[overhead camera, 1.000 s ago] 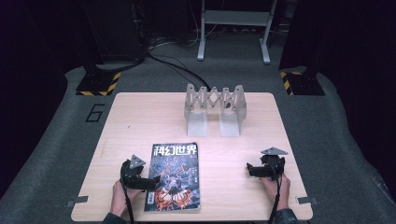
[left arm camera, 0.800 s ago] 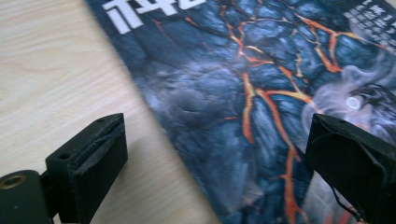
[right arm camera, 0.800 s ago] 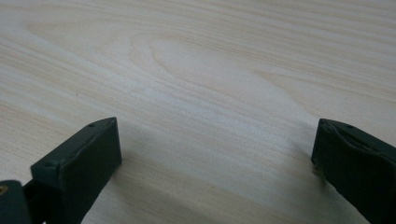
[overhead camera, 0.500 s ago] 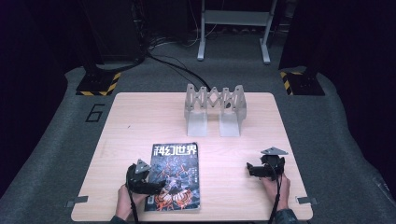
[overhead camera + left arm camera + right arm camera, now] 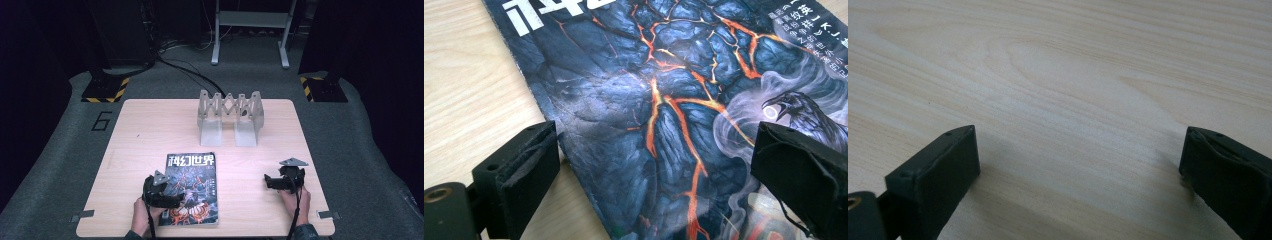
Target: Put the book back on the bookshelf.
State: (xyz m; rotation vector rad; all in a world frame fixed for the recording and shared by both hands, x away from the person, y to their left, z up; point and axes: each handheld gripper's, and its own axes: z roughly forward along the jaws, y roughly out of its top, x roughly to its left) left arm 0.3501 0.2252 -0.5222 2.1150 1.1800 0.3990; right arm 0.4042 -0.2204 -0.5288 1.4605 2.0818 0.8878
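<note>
L gripper is now sitting over the magazine's left edge, near the bottom half of the cover. A sec ago it was parked just off the mag on bare table; it's been sliding inward since, so it's looking like the pickup is starting. In the left gripper view the jaws are standing wide apart, nothing between them yet: one pad is hanging over the wood right at the cover's edge, the other is hovering over the lava-and-raven artwork. Magazine is lying flat, face up, at the front-centre of the table, not shifted at all vs. the earlier frames.

Further back, the grey rack is standing empty near the far edge, prob. where the mag is headed.

R gripper is resting on the table well to the right of the mag, unmoved, jaws spread wide over bare wood, holding nothing. Looks like it's waiting its turn.
</note>
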